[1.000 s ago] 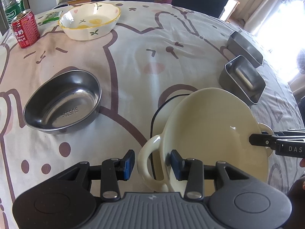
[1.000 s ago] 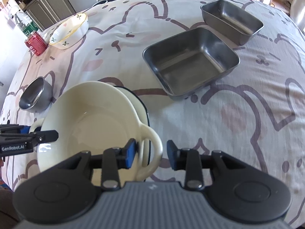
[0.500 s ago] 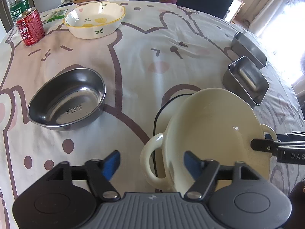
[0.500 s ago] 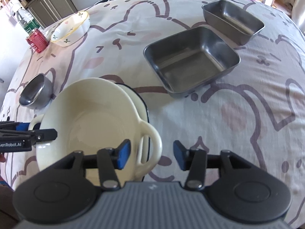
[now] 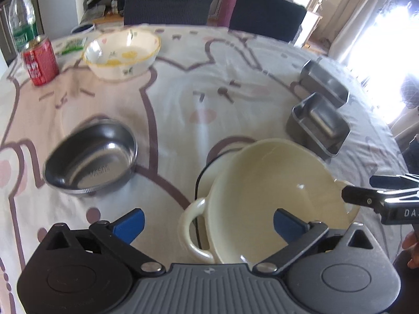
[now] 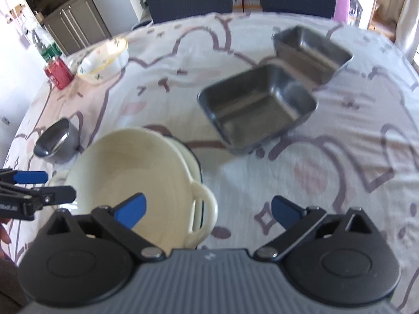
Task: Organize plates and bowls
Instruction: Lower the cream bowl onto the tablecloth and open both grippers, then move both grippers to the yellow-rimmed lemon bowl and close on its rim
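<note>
A cream two-handled bowl (image 5: 275,191) (image 6: 131,172) rests nested in a cream dish with a dark rim (image 5: 222,154) (image 6: 189,154) on the tablecloth. My left gripper (image 5: 209,223) is over the bowl's near-left handle (image 5: 188,230). Its jaws are opening, and the blue pads (image 5: 129,222) stand clear of the handle between them. My right gripper (image 6: 209,210) straddles the opposite handle (image 6: 207,209); its jaws are opening too, with the pads off the handle. Each view shows the other gripper at its edge.
A steel oval bowl (image 5: 91,162) (image 6: 56,141) lies to the left. A floral ceramic bowl (image 5: 121,52), a red can (image 5: 40,62) and a water bottle (image 5: 22,26) stand at the far left. Two steel rectangular trays (image 6: 256,107) (image 6: 311,49) sit to the right. Dark chairs stand behind the table.
Both grippers have opened wide and let go of the cream bowl's handles. The left view has lifted and tilted up, showing more of the far table. The bowl has stayed put.
</note>
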Action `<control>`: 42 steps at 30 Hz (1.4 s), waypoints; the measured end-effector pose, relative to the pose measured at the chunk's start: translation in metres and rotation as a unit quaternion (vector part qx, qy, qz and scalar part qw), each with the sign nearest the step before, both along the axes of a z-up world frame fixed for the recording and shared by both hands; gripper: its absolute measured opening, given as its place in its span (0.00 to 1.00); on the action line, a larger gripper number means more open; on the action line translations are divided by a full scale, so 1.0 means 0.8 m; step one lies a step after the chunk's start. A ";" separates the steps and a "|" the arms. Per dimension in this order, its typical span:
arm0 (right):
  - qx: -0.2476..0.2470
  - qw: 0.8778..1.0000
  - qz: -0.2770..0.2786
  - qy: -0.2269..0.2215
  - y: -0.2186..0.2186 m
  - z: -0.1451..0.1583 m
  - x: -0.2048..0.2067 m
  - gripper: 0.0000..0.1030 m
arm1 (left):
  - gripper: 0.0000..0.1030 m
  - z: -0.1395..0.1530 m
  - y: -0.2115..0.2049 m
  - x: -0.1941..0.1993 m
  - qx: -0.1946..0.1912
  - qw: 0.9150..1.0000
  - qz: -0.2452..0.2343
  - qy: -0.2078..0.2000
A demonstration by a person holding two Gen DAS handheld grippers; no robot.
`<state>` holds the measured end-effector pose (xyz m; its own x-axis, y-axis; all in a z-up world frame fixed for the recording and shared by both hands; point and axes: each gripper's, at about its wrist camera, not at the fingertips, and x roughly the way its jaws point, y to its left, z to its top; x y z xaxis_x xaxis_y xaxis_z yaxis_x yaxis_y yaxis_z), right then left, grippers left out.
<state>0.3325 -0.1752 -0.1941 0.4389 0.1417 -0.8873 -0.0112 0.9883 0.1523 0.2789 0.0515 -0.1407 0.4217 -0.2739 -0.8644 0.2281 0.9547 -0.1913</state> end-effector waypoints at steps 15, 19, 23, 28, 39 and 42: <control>0.039 0.986 0.024 -0.159 -0.007 0.110 0.063 1.00 | 1.00 0.078 0.062 0.020 -0.046 0.981 0.133 -0.134; 0.021 0.978 0.059 -0.197 0.001 0.130 0.113 1.00 | 1.00 0.083 0.079 0.038 -0.054 0.971 0.181 -0.149; 0.022 0.972 0.095 -0.214 0.017 0.135 0.171 1.00 | 1.00 0.080 0.096 0.061 -0.058 0.959 0.224 -0.163; 0.051 0.974 0.114 -0.188 0.043 0.117 0.258 0.95 | 1.00 0.070 0.112 0.103 -0.071 0.952 0.248 -0.166; 0.122 0.977 0.148 -0.095 0.137 0.011 0.396 0.49 | 0.57 0.008 0.145 0.198 -0.093 0.948 0.276 -0.130; 0.134 0.978 0.145 -0.070 0.158 -0.017 0.418 0.41 | 0.44 -0.020 0.157 0.216 -0.103 0.944 0.294 -0.109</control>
